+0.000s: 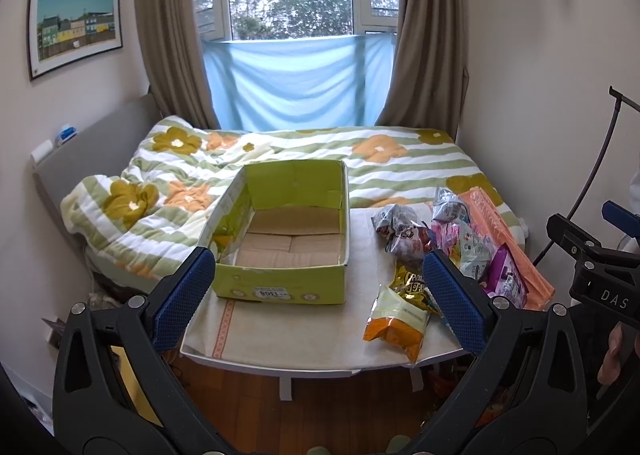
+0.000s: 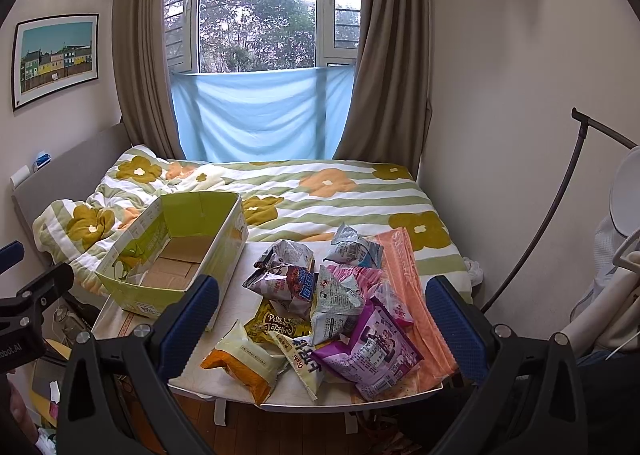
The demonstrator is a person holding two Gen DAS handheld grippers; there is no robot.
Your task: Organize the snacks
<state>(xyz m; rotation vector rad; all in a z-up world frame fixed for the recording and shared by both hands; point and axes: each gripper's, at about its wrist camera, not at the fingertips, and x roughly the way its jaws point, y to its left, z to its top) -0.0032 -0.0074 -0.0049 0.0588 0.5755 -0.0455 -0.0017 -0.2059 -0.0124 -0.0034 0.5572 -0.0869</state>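
Note:
An empty green cardboard box [image 1: 280, 251] [image 2: 176, 251] stands open on the left of a small white table [image 1: 280, 339] [image 2: 132, 319]. A pile of snack packets [image 1: 440, 247] [image 2: 332, 295] lies on the right of the table: an orange and cream packet [image 1: 394, 323] [image 2: 244, 361], a yellow one [image 2: 276, 325], a purple one [image 2: 368, 351], silver ones [image 2: 288, 255]. My left gripper [image 1: 320, 295] is open and empty, held back from the table's near edge. My right gripper [image 2: 322, 319] is open and empty, above the near edge, before the pile.
A peach basket-like tray [image 2: 416, 295] [image 1: 504, 239] lies under the pile's right side. A bed with a floral striped quilt [image 1: 320, 159] lies behind the table. Walls stand at left and right. A black curved stand [image 2: 560, 215] is at the right. Wood floor [image 1: 320, 407] lies below.

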